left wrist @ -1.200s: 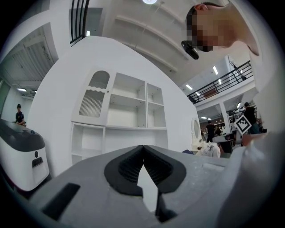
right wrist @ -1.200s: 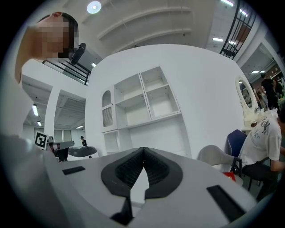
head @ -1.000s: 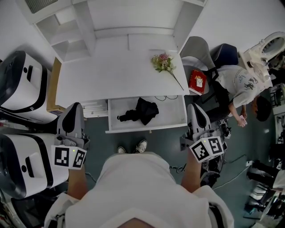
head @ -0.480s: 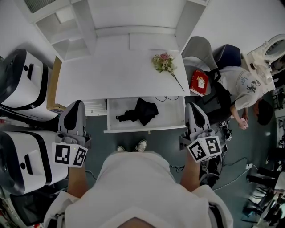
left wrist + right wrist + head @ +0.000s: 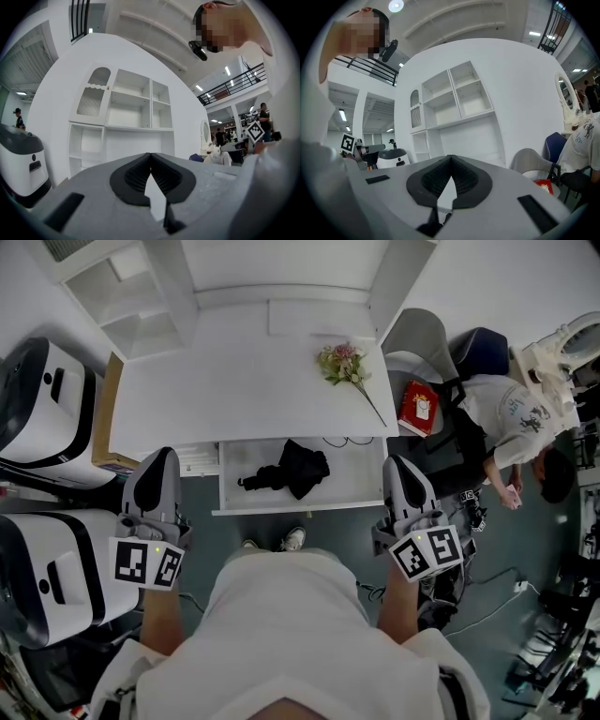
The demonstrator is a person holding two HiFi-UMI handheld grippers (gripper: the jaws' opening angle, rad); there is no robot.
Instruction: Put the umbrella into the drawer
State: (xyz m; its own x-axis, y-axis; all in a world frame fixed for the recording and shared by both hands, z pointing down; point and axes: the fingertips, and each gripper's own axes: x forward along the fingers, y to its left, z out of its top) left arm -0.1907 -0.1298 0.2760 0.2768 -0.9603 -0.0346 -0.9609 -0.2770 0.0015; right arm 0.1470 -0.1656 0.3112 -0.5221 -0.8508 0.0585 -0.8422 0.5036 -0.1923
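Observation:
A black folded umbrella (image 5: 287,471) lies inside the open white drawer (image 5: 366,495) under the desk's front edge. My left gripper (image 5: 157,465) hangs left of the drawer, level with its front, jaws shut and empty. My right gripper (image 5: 398,474) sits just off the drawer's right end, jaws also shut with nothing in them. In the left gripper view the dark pads (image 5: 140,176) meet at their tips; the right gripper view shows the same on its pads (image 5: 459,176). Neither gripper touches the drawer or the umbrella.
The white desk (image 5: 234,390) carries a small flower bouquet (image 5: 345,367) and has shelves (image 5: 141,296) behind. White machines (image 5: 47,568) stand at the left. A grey chair (image 5: 417,334), a red box (image 5: 416,407) and a seated person (image 5: 511,418) are at the right.
The desk and drawer have slid slightly up and left in the head view. Both grippers sit a little nearer the drawer front; the umbrella stays in the drawer.

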